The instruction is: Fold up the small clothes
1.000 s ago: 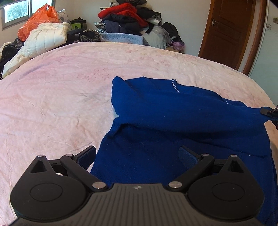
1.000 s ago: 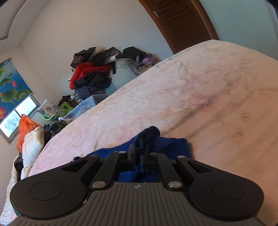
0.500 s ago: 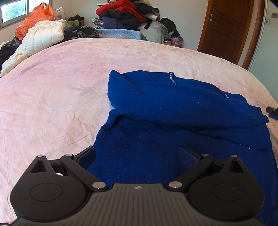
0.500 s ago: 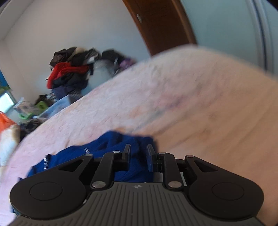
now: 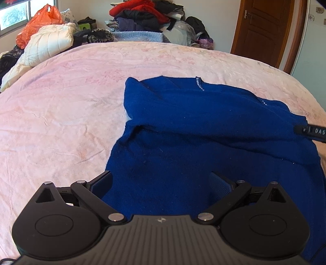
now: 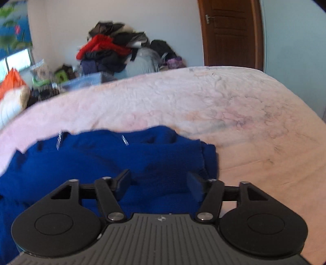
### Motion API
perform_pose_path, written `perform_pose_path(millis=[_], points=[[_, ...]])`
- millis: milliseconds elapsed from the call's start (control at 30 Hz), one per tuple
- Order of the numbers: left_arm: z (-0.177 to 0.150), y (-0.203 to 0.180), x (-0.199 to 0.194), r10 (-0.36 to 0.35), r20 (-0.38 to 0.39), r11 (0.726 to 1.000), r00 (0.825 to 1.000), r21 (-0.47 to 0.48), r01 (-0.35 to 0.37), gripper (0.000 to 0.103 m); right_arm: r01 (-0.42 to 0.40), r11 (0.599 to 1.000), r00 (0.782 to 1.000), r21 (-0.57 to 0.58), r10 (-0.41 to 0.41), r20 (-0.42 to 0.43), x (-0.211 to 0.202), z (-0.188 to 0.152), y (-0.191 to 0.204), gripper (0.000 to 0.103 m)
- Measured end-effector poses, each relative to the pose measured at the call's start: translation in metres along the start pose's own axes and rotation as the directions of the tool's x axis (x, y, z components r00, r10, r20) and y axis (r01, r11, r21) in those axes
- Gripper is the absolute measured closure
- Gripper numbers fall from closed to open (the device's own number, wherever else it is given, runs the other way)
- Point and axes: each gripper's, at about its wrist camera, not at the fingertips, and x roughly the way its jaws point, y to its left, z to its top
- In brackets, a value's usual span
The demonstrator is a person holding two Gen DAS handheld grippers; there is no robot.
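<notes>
A dark blue knit sweater [image 5: 203, 126] lies spread on the pink bed [image 5: 61, 106], its upper part folded over the lower part, with a small silver trim at the neckline. My left gripper [image 5: 161, 181] is open and empty, low over the sweater's near edge. My right gripper [image 6: 159, 181] is open and empty over the sweater's right side [image 6: 126, 159]; its tip also shows at the right edge of the left wrist view [image 5: 311, 131].
A white quilted jacket [image 5: 44, 44] and orange plastic bag [image 5: 38, 22] sit at the bed's far left. A heap of clothes [image 5: 146, 18] rises behind the bed. A brown door [image 5: 262, 30] stands at the far right. The bed's right edge [image 6: 305, 106] is near.
My right gripper opened and let go of the sweater's sleeve, which now lies folded on the body. It swung left over the sweater. My left gripper stayed open, shifting slightly.
</notes>
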Motion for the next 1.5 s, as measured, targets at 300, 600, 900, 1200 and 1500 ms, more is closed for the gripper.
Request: perform_pose_path(millis=[300, 600, 900, 1200, 1500], points=[[-0.01, -0.005, -0.006, 0.002, -0.002, 1.0, 1.0, 0.022, -0.002, 0.001, -0.102, 0.993, 0.991, 0.066, 0.095, 0.094, -0.073, -0.018, -0.013, 0.023], [-0.024, -0.01, -0.013, 0.009, -0.012, 0.999, 1.0, 0.045, -0.009, 0.001, -0.186, 0.982, 0.974, 0.013, 0.183, 0.133, -0.15, -0.037, -0.017, 0.015], [-0.037, -0.004, -0.027, 0.009, -0.017, 0.998, 1.0, 0.058, -0.008, 0.001, -0.276, 0.96, 0.954, 0.046, 0.268, 0.132, -0.211, -0.06, -0.032, 0.007], [-0.056, -0.007, -0.047, 0.001, -0.021, 0.992, 1.0, 0.125, 0.002, 0.001, -0.313, 0.926, 0.95, 0.213, 0.309, 0.051, -0.21, -0.133, -0.009, 0.006], [-0.074, -0.01, -0.06, -0.007, -0.02, 0.986, 1.0, 0.166, 0.01, 0.001, -0.148, 0.965, 0.988, 0.214, 0.153, -0.008, -0.203, -0.157, 0.055, 0.001]])
